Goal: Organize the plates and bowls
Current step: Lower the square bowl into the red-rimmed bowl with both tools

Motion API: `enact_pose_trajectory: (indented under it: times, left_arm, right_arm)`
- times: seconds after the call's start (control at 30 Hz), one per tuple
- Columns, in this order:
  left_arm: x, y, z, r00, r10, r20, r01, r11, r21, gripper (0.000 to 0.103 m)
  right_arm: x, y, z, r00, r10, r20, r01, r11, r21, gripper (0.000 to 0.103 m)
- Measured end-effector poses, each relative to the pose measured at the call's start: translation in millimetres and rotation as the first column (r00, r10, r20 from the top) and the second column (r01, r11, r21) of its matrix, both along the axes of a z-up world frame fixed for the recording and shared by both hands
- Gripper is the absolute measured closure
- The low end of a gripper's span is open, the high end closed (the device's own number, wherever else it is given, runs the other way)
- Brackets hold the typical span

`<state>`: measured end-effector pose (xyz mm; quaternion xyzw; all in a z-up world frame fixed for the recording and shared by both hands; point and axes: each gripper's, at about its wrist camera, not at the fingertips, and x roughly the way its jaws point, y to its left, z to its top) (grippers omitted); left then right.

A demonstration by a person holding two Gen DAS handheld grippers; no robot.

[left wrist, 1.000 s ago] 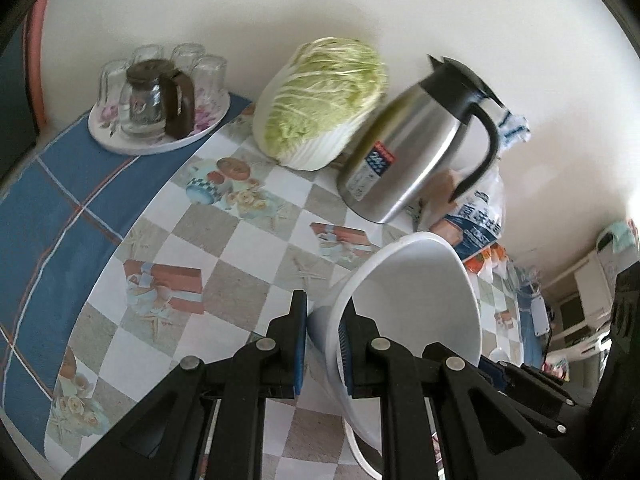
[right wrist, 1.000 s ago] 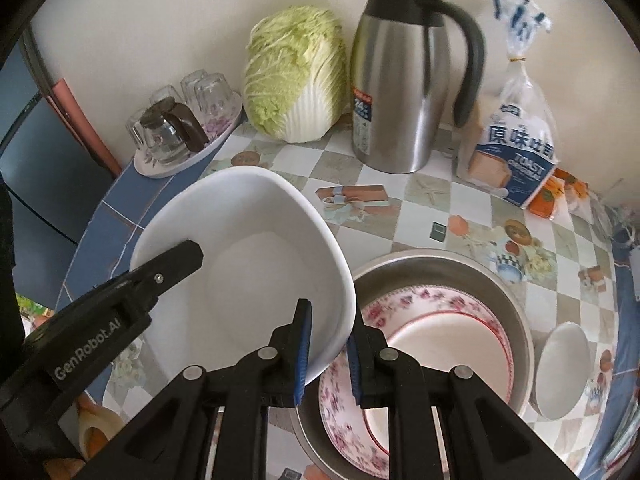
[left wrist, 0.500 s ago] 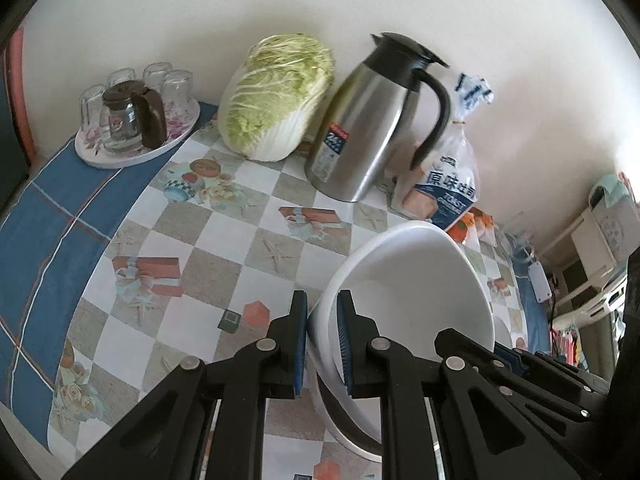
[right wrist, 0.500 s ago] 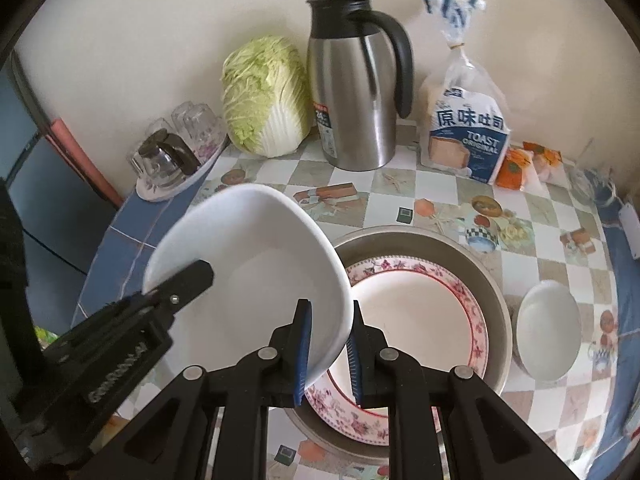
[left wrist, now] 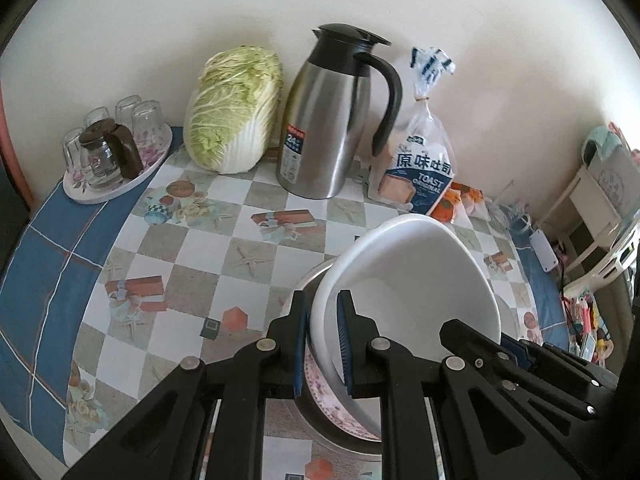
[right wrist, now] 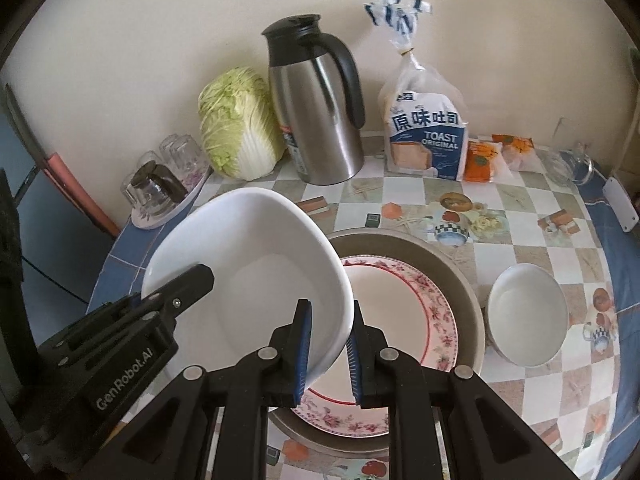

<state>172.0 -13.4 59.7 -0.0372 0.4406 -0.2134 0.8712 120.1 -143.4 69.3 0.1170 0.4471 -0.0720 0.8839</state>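
Note:
Both grippers hold one large white bowl (right wrist: 248,264) by opposite rims, tilted above the table. My left gripper (left wrist: 322,344) is shut on its near rim in the left wrist view (left wrist: 408,280). My right gripper (right wrist: 329,350) is shut on its right rim. The bowl hangs over the left part of a flowered plate (right wrist: 404,312) that lies in a wide metal basin (right wrist: 460,276). A small white bowl (right wrist: 528,312) stands on the table right of the basin.
At the back by the wall stand a steel thermos jug (right wrist: 320,112), a napa cabbage (right wrist: 236,128), a toast bag (right wrist: 428,128) and a tray of glasses (right wrist: 164,188). Orange packets (right wrist: 480,156) and a glass cup (right wrist: 568,164) lie at the back right.
Both grippers have carried the white bowl to the right and back, so it now hangs over the basin's plate. The small white bowl has come fully into the right wrist view.

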Motion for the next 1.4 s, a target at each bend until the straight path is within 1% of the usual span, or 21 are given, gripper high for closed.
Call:
enact_pose_trajectory:
  times: [0.2,0.77,1.1,1.4]
  left_arm:
    - [-6,-15,3,1.000,-0.010,0.017,0.009,0.999,0.031,0.088]
    - [-21,-51,7,0.999,-0.025,0.033,0.023,0.998,0.065,0.088]
    - [-25,-66,4,0.999,-0.035,0.029,0.033,0.997,0.073,0.088]
    - [-21,-70,-7,0.999,-0.036,-0.004,0.036,0.997,0.067,0.088]
  right_arm:
    - [-8,-17,-1,1.000,-0.012,0.024,0.011,0.999,0.040,0.085]
    - [-24,-55,0,0.999,-0.037,0.036,0.034,0.995,0.093,0.085]
    - [-30,-70,1,0.997,-0.062,0.034,0.059,0.994,0.097,0.085]
    - [-27,-75,-5,0.997,-0.074,0.011,0.073,0.992,0.099,0.085]
